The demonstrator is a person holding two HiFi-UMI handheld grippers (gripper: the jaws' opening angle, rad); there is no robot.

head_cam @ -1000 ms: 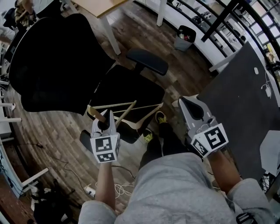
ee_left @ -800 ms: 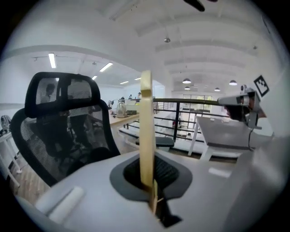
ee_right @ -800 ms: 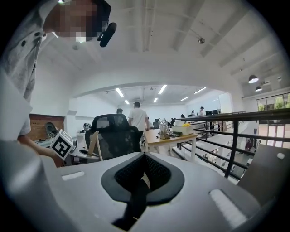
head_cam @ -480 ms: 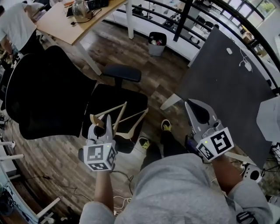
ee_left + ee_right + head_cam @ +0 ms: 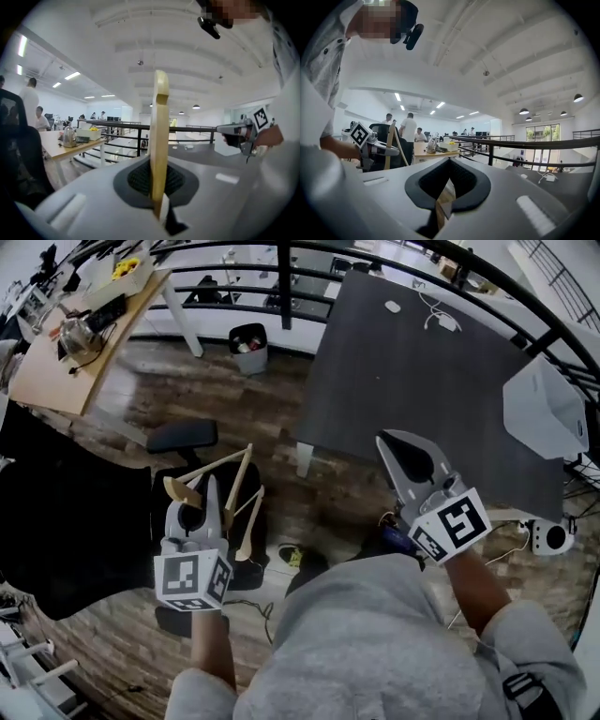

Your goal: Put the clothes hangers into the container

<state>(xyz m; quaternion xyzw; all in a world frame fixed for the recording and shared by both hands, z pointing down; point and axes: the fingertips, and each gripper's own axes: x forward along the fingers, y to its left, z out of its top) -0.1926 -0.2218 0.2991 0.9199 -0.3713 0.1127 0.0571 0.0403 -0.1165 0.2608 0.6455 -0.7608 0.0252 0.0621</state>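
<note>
My left gripper is shut on pale wooden clothes hangers, which fan out above its tips over a black office chair. In the left gripper view one hanger's flat wood stands upright, clamped between the jaws. The right gripper hovers at the near edge of a dark grey table; its jaws are together and nothing sticks out of them. In the right gripper view the left gripper and its hanger show at the left. I see no container that I can name for certain.
A white box-like thing sits at the table's right edge. A black railing runs behind the table, with a waste bin and a wooden desk at the back left. Cables lie on the wood floor. People stand far off.
Both grippers have risen and swung right, away from the chair and toward the dark table. The left one keeps hold of the hangers. The right one's jaws look the same.
</note>
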